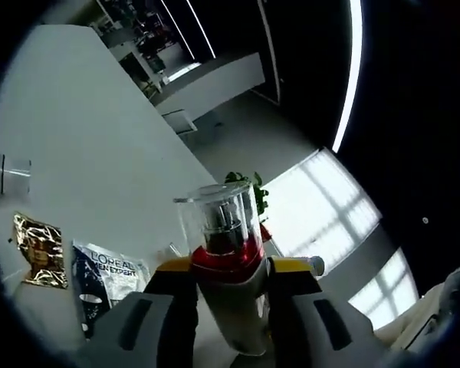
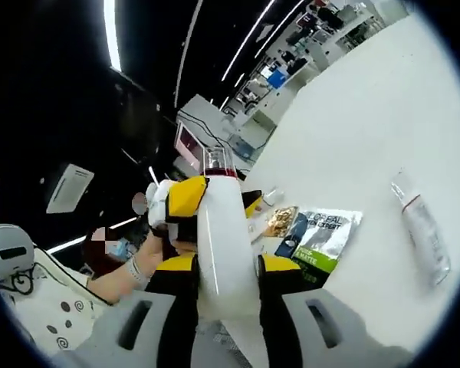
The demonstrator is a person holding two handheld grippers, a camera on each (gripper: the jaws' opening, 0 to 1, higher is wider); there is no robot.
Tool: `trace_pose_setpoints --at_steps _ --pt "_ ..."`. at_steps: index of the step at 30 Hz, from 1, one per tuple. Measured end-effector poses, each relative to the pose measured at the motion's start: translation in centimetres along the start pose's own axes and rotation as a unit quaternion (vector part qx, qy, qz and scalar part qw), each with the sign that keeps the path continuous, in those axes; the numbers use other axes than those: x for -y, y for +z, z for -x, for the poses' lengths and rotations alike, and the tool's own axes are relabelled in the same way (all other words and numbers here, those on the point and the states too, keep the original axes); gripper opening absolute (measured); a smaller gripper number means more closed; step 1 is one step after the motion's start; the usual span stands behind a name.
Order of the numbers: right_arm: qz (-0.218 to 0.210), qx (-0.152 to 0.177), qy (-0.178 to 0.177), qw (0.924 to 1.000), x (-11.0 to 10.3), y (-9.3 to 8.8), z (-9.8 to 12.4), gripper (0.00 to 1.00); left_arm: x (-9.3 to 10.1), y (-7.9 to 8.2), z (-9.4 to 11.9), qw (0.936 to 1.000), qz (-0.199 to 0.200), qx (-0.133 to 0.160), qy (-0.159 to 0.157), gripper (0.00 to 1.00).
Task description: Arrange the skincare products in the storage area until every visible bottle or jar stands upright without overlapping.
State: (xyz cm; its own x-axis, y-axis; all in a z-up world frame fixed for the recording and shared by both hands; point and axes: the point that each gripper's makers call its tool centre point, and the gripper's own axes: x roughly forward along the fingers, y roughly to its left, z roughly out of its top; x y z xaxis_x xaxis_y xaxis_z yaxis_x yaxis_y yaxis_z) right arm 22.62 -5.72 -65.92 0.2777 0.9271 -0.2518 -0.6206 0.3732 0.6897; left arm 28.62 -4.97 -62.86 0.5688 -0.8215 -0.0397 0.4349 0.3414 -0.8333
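skincare bottle [image 2: 222,245], white with a red collar and clear cap, is lifted off the counter [image 2: 368,115], clamped by both the left hand-held gripper [image 1: 231,280] and the right hand-held gripper [image 2: 224,276], probably to turn it upright; a tube [image 2: 422,230] and sachets [image 2: 322,234] lie flat.

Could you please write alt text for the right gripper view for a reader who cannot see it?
The right gripper clamps a white bottle with a red collar, and the left gripper grips it higher up. Beyond, a L'Oreal sachet, a gold sachet and a tube lie flat on the white table.
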Motion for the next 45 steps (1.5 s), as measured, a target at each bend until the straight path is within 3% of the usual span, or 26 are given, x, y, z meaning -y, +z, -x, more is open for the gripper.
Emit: trace_pose_setpoints --at_steps 4,8,11,14,17,23,28,32,34,39,43,45 --pt "0.023 -0.029 -0.015 0.9992 0.6 -0.9 -0.2 0.32 0.7 -1.0 -0.4 0.9976 -0.062 -0.031 0.008 0.27" --pt "0.055 -0.021 -0.035 0.9976 1.2 -0.3 0.2 0.33 1.0 -0.7 -0.7 0.9966 -0.077 -0.026 0.018 0.27" --pt "0.064 -0.019 -0.044 0.9969 1.3 -0.1 0.1 0.34 0.6 -0.5 -1.0 0.9954 -0.080 -0.022 0.048 0.27" --pt "0.074 -0.024 -0.060 0.9952 1.9 -0.2 0.4 0.34 0.8 -0.9 -1.6 0.9919 -0.113 -0.031 0.049 0.27" --pt "0.110 -0.041 -0.090 0.9890 2.7 -0.5 0.6 0.33 0.8 -1.5 -2.0 0.9852 -0.151 -0.051 0.064 0.27" --pt "0.131 -0.064 -0.122 0.9818 4.0 -1.0 1.1 0.32 0.7 -2.4 -2.9 0.9709 -0.211 -0.079 0.081 0.26" --pt "0.168 -0.086 -0.152 0.9702 5.0 -1.3 1.5 0.31 0.6 -3.4 -3.8 0.9573 -0.255 -0.101 0.092 0.26" --pt "0.172 -0.103 -0.169 0.9650 6.0 -1.5 1.6 0.30 0.5 -4.4 -4.1 0.9461 -0.285 -0.119 0.097 0.26" --pt "0.166 -0.113 -0.176 0.9637 6.2 -1.9 1.7 0.30 0.4 -4.8 -4.3 0.9431 -0.292 -0.126 0.098 0.26" --pt "0.188 -0.136 -0.199 0.9522 7.2 -2.5 2.1 0.30 0.0 -5.6 -4.6 0.9353 -0.311 -0.138 0.097 0.26" --pt "0.188 -0.142 -0.201 0.9507 7.3 -2.7 2.1 0.29 -0.1 -5.8 -4.7 0.9288 -0.332 -0.139 0.089 0.26" --pt "0.189 -0.144 -0.204 0.9500 7.4 -2.7 2.1 0.29 0.0 -6.0 -4.8 0.9213 -0.353 -0.143 0.081 0.26"
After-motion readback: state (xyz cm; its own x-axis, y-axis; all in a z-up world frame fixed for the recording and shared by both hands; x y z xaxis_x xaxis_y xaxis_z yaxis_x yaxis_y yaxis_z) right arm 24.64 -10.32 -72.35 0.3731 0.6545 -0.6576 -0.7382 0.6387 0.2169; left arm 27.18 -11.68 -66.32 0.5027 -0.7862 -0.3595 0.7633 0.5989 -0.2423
